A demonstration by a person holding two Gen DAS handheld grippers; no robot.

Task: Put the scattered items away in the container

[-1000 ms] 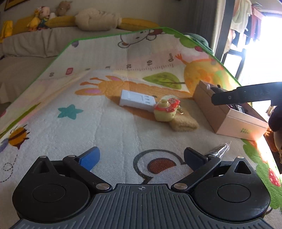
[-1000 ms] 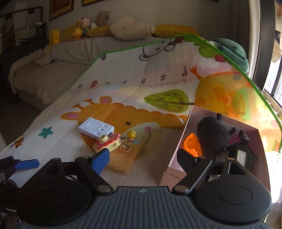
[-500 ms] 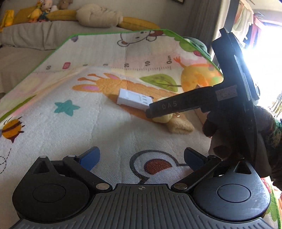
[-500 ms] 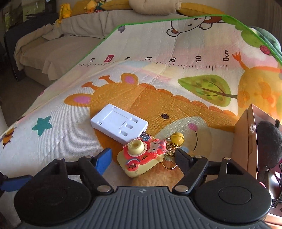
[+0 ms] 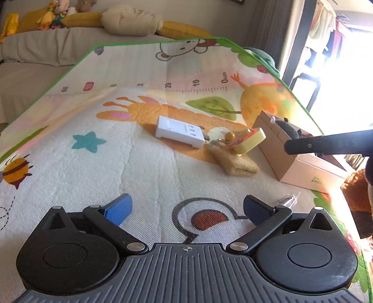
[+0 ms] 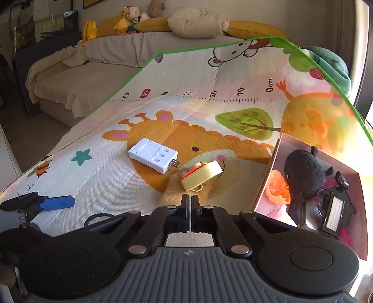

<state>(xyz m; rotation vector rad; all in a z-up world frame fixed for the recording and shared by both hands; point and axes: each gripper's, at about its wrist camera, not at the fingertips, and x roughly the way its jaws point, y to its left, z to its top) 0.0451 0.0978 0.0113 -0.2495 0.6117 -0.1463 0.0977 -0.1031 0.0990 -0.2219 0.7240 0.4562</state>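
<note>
A yellow toy camera keychain point(image 6: 202, 175) lies tipped on its side on a tan fuzzy pouch point(image 6: 173, 194), just ahead of my right gripper point(image 6: 190, 205). The right jaws are shut with nothing between them. The toy also shows in the left wrist view point(image 5: 249, 140). A white USB adapter point(image 6: 152, 158) lies to the left of it. The open cardboard box point(image 6: 268, 172) at the right holds a black plush point(image 6: 303, 172), an orange piece and a dark device. My left gripper point(image 5: 186, 208) is open and empty above the mat.
A colourful play mat point(image 6: 163, 98) covers the surface and folds up at the back. A bed with pillows and plush toys point(image 6: 130, 21) lies behind. A small clear wrapper point(image 5: 288, 200) lies near the left gripper's right finger. The right gripper's arm point(image 5: 326, 145) crosses over the box.
My right gripper has shut and pulled back toward the box. The toy camera has tipped from face-up onto its side on the pouch. The left gripper stays open, hardly moved.
</note>
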